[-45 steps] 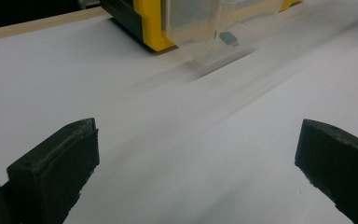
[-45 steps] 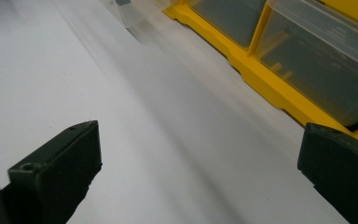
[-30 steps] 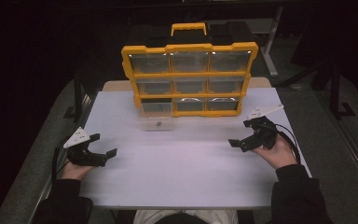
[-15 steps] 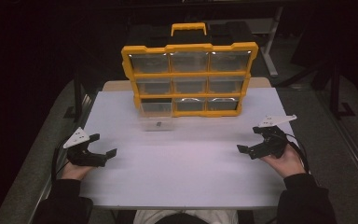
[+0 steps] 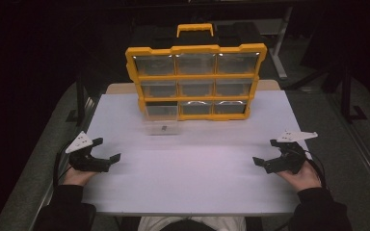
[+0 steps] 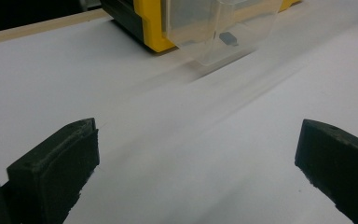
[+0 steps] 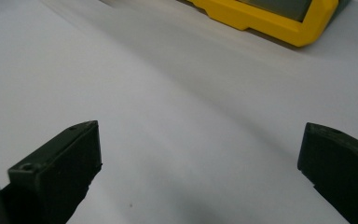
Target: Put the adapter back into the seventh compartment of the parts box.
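A yellow organizer case (image 5: 195, 82) with clear drawers stands upright at the far middle of the white surface (image 5: 192, 168). One clear drawer (image 5: 160, 127), holding a small dark part (image 6: 228, 38), sits pulled out on the surface at the case's lower left corner. The left gripper (image 5: 107, 149) rests near the left edge, jaws wide apart and empty. The right gripper (image 5: 267, 153) rests near the right edge, likewise wide apart and empty.

clear bin (image 5: 161, 127) holding a small dark part (image 5: 164, 128), just before upright yellow organizer (image 5: 196, 82)
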`<state>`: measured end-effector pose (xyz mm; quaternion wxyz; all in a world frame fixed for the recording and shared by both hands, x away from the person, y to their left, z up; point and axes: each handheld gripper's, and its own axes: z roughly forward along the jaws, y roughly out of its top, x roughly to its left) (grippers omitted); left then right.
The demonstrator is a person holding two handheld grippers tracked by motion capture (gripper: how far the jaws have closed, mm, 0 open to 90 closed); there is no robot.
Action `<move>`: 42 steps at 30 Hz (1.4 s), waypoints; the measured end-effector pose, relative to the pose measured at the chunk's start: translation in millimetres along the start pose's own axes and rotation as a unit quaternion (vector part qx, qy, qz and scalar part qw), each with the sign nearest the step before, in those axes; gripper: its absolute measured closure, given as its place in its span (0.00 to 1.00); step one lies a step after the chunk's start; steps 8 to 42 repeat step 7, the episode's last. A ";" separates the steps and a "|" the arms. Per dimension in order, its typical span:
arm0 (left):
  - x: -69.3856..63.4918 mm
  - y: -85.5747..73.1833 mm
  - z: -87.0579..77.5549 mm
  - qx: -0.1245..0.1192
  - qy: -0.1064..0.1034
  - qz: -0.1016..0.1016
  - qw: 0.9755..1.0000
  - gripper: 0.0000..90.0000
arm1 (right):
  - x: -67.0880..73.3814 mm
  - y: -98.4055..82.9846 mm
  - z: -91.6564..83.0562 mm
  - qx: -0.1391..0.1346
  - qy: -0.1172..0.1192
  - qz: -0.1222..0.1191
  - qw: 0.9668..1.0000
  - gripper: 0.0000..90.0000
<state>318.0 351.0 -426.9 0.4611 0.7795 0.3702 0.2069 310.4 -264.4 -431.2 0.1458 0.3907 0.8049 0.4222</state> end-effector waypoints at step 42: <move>0.1 0.5 -0.3 -0.004 0.000 -0.001 1.000 0.00 | -5.8 -12.5 -5.0 -0.004 -0.010 0.021 1.000 0.00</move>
